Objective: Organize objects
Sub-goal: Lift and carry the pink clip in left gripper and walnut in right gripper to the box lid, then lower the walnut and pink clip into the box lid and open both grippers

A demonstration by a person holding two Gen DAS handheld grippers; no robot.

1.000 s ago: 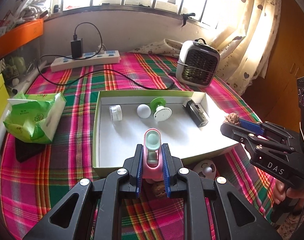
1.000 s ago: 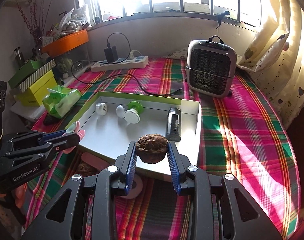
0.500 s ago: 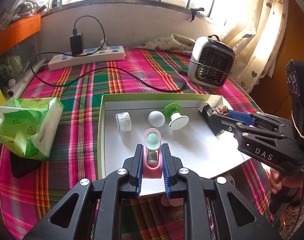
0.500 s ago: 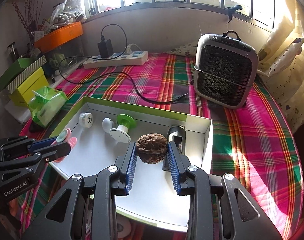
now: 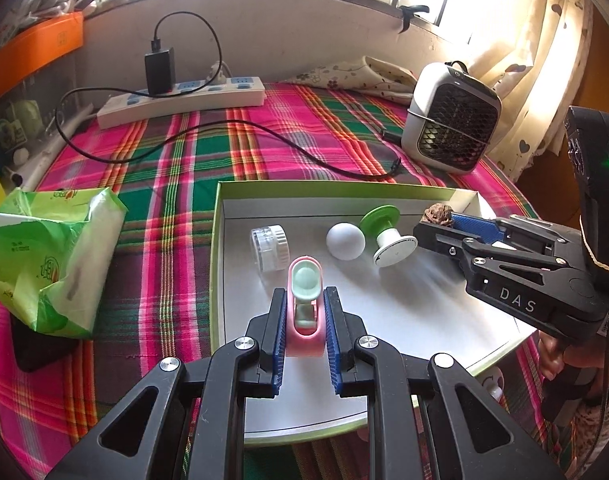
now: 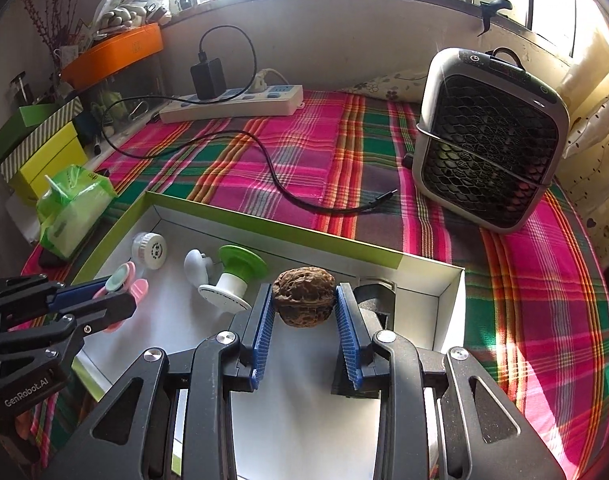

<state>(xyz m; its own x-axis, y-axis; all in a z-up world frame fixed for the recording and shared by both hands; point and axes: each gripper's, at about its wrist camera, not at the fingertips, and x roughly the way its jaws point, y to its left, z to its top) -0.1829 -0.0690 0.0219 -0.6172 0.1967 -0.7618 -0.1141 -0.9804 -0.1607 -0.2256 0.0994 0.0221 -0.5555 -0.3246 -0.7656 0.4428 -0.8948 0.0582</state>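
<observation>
A white box lid with a green rim [image 5: 218, 240] [image 6: 264, 226] lies on the plaid cloth. In it are a small clear jar [image 5: 269, 247], a white ball [image 5: 345, 241], a green-and-white spool [image 5: 388, 232] and a black device [image 6: 374, 294] half hidden behind my right fingers. My left gripper [image 5: 304, 322] is shut on a pink clip with a mint pad [image 5: 305, 300], over the lid's near middle. My right gripper [image 6: 304, 316] is shut on a brown walnut [image 6: 303, 296], over the lid's right part; it also shows in the left wrist view [image 5: 438, 216].
A grey mini fan [image 6: 490, 140] stands at the back right. A white power strip [image 5: 184, 100] with a black charger and a trailing cable [image 5: 264, 148] lies at the back. A green tissue pack [image 5: 44, 256] lies left of the lid. Boxes [image 6: 44, 148] stand at far left.
Both grippers have moved forward over the lid, each still holding its object. The right gripper with the walnut has come in over the black device at the lid's right side.
</observation>
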